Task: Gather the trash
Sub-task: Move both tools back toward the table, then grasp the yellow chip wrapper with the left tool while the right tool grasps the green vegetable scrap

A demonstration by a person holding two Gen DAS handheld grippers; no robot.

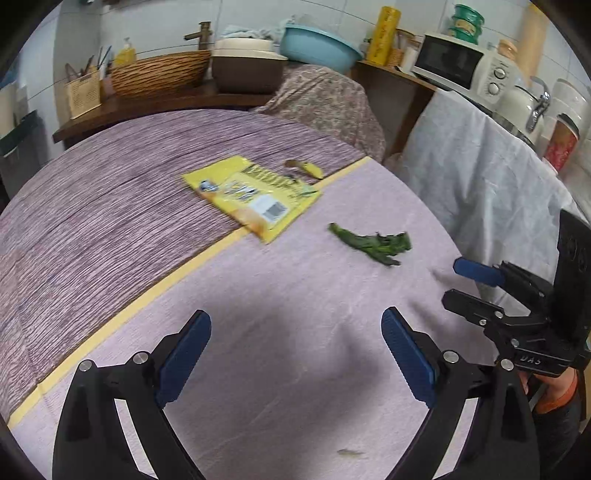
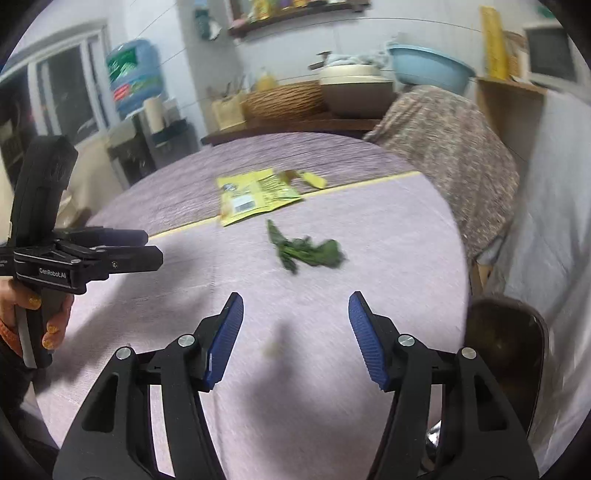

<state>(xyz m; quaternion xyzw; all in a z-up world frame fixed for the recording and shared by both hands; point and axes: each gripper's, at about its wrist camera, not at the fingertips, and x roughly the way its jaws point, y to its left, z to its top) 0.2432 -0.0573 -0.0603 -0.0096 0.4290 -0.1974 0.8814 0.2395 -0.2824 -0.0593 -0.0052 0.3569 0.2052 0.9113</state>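
green leaf scrap [image 2: 306, 251] | ahead of right claw [image 2: 295, 314], apart | both claws spread, empty

White tiled wall [image 1: 236, 14], wooden shelf [image 1: 155, 103] (cluttered), window [image 2: 62, 88], round purple-clothed table [image 1: 110, 184].

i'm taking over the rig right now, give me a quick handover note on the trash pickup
Left hand-held gripper: open, empty, above the pale cloth.
Right hand-held gripper: open, empty, also above the cloth.
Trash on the table: yellow wrapper lying across the yellow stripe, small yellow scrap just behind it, green leaf nearer the grippers, a tiny scrap close to the left one.
Done: nothing picked up, as far as the views show.
Left: all four pieces. No bin is clearly in view.
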